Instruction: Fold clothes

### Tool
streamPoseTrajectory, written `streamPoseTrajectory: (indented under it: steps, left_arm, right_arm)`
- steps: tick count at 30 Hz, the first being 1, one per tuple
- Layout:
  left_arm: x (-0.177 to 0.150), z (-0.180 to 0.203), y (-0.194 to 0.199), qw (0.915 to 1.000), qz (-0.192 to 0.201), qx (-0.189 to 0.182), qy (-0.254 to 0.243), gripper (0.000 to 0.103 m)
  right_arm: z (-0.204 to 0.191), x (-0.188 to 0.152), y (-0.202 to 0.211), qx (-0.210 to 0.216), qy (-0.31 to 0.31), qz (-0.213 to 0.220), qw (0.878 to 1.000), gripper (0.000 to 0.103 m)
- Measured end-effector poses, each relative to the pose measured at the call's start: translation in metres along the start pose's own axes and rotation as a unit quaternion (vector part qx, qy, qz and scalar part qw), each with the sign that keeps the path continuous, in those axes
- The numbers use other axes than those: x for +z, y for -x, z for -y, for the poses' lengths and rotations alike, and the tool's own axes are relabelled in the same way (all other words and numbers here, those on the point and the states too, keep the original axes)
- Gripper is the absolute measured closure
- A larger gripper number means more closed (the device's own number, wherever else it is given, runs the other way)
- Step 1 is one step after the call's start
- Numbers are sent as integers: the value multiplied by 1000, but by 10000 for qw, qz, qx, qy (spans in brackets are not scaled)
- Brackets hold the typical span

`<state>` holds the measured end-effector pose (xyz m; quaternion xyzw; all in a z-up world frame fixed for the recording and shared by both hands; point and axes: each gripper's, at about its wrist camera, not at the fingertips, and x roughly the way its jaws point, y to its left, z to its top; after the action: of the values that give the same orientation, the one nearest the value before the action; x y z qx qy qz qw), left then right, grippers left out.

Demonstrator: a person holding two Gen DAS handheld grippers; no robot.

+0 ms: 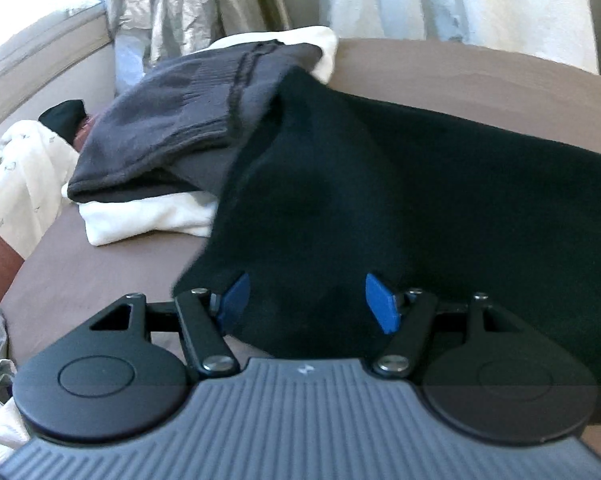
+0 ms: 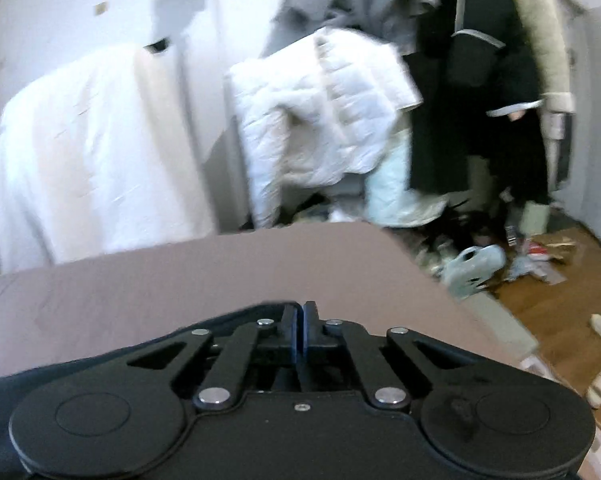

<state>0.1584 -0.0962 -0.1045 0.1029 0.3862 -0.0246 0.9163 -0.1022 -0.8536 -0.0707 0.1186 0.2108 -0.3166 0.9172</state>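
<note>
A brown-sheeted bed (image 1: 460, 68) carries the black garment (image 1: 420, 184), spread beside a folded stack (image 1: 160, 148). The left tongs (image 1: 308, 300) stand spread over its edge; the right tongs (image 2: 303, 328) are pressed together. Clutter litters the wooden floor (image 2: 556, 320).

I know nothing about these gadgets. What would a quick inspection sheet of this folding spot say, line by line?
Surface: brown bedsheet, mostly smooth.
Job's things: black garment spread across the sheet; folded stack of grey over white clothes beside it.
Clutter: crumpled white patterned cloth at the left edge.
Grippers: left gripper open, blue pads either side of the black garment's edge; right gripper shut, its pads meeting at the black fabric's edge, hold unclear.
Cables: nothing seen.
Surroundings: white quilted jacket, hanging dark coat, littered wooden floor.
</note>
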Motion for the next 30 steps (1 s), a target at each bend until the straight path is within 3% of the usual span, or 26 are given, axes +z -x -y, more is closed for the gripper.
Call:
streamPoseTrajectory:
  steps: [4, 7, 12, 14, 16, 17, 18, 19, 20, 23, 25, 27, 28, 30]
  left_arm:
    - [-2, -7, -18, 9998, -116, 158, 96, 31]
    - [-4, -18, -28, 9986, -342, 154, 374, 31]
    - [-10, -44, -32, 9912, -264, -431, 1222, 17]
    - [-11, -48, -36, 9871, -222, -632, 1455, 15]
    - [-10, -47, -43, 9847, -207, -767, 1553, 18]
    - [-9, -44, -47, 9849, -199, -797, 1525, 39]
    - [-6, -38, -47, 9875, -160, -741, 1382, 87]
    - [0, -30, -44, 9908, -72, -617, 1206, 101]
    - [5, -23, -40, 9935, 17, -493, 1029, 102]
    - [24, -1, -26, 9978, 338, -169, 540, 102]
    - [44, 6, -8, 9956, 817, -198, 424, 102]
    - [63, 9, 1, 9912, 1192, -194, 544, 102]
    - [73, 10, 3, 9884, 1354, -183, 660, 102]
    - [86, 12, -2, 9854, 1429, -86, 917, 102]
  right_arm:
    - [-5, -20, -38, -208, 395, -504, 9977, 102]
    - [-13, -39, -51, -395, 652, -627, 9951, 101]
    - [-5, -42, -58, -389, 351, -644, 9965, 95]
    - [-4, -44, -61, -326, 342, -670, 9966, 59]
    - [-3, -47, -65, -205, 349, -726, 9965, 47]
    - [-4, -50, -67, -92, 379, -783, 9962, 48]
    - [-6, -53, -68, -63, 475, -818, 9955, 80]
    - [-9, -57, -69, -132, 648, -828, 9944, 99]
    - [-13, -59, -66, -231, 869, -709, 9934, 101]
    - [-24, -41, -34, -413, 1377, 192, 9894, 102]
    - [-22, -23, -18, -519, 1336, 656, 9875, 103]
    - [-14, -4, -11, -1006, 1259, 1155, 9801, 103]
    - [-1, 6, -17, -1118, 1017, 1114, 9822, 103]
    - [34, 20, -36, -826, 221, 554, 9948, 103]
